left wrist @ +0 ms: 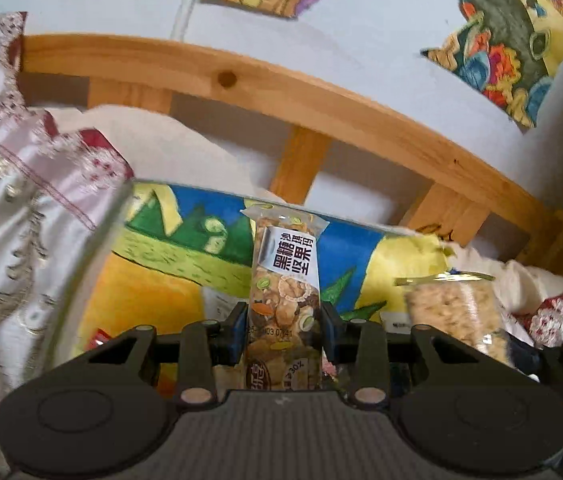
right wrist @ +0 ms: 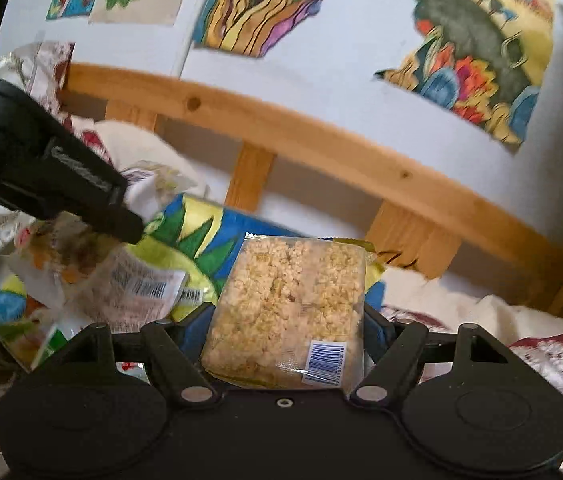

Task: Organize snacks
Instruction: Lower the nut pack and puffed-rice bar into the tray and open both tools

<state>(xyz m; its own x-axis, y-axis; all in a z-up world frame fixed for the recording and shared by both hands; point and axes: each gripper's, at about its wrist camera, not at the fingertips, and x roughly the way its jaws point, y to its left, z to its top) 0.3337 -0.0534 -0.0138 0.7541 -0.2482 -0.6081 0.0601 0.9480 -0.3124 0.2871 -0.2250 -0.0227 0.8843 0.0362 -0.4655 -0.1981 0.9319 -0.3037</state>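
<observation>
My left gripper (left wrist: 283, 334) is shut on a slim nut bar (left wrist: 285, 276) in a clear wrapper with a black-and-white label. The bar stands upright between the blue pads. My right gripper (right wrist: 285, 336) is shut on a wide clear packet of puffed-rice cake (right wrist: 289, 304) with a blue barcode sticker. Its jaws stand wide around the packet. That rice-cake packet (left wrist: 453, 312) also shows blurred at the right of the left wrist view. Both snacks hang above a brightly painted sheet (left wrist: 153, 280). One black finger (right wrist: 121, 220) of the left gripper reaches in from the left of the right wrist view.
Several loose snack packets (right wrist: 133, 288) lie on the painted sheet (right wrist: 197, 236) at the left. White cloth with red embroidery (left wrist: 21, 200) surrounds it. A wooden rail with slats (left wrist: 321, 108) runs behind, below a white wall with colourful paintings (right wrist: 481, 60).
</observation>
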